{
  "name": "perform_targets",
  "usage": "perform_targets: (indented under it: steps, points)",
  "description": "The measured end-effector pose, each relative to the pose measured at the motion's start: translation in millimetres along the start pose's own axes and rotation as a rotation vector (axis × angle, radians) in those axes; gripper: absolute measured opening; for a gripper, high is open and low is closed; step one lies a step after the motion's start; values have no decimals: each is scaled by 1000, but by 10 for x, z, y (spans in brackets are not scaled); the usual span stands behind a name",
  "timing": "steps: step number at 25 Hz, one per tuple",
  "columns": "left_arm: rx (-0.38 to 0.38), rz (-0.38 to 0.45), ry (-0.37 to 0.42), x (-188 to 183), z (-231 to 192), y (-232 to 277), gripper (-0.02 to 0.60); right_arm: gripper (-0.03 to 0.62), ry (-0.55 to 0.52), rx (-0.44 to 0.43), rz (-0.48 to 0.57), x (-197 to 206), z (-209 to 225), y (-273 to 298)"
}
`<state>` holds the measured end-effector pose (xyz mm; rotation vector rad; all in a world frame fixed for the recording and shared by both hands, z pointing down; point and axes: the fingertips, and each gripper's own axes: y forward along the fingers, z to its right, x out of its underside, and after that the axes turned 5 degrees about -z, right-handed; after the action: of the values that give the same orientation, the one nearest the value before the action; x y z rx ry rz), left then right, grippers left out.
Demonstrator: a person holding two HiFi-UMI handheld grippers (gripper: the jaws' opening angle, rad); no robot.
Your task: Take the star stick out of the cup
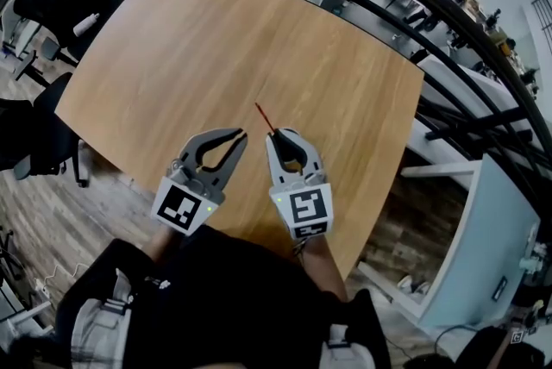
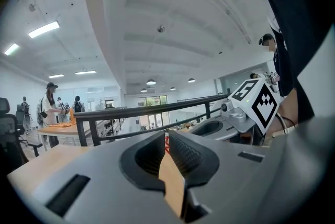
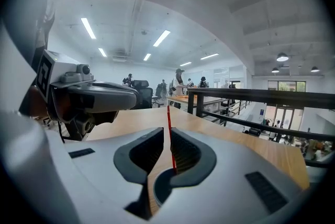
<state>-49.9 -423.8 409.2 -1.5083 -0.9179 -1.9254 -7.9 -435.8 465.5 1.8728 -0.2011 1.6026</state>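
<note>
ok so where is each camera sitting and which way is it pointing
Head view: on the person's head, looking steeply down at the wooden table; shows their torso, the left hand-held gripper, and the right hand-held gripper shut on a red stick.
Left gripper view: rides the left hand-held gripper, looks along its shut, empty jaws toward a railing; the right one's marker cube shows at right.
Right gripper view: rides the right hand-held gripper, looks along its jaws clamping the stick; the left one shows at left.
Shared: all see the table.
</note>
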Motion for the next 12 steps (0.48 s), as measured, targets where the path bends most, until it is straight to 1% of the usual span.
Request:
perform_targets:
  steps: [3, 7, 12]
  points:
    - [1, 4, -8, 22, -76, -2, 32, 29, -21, 9, -8, 53, 9, 110]
    - [0, 2, -15, 51, -175, -3, 32, 29, -3, 14, -40, 66, 13, 215]
    - [-5, 4, -37, 83, -265, 4, 32, 40, -19, 19, -66, 102, 14, 304]
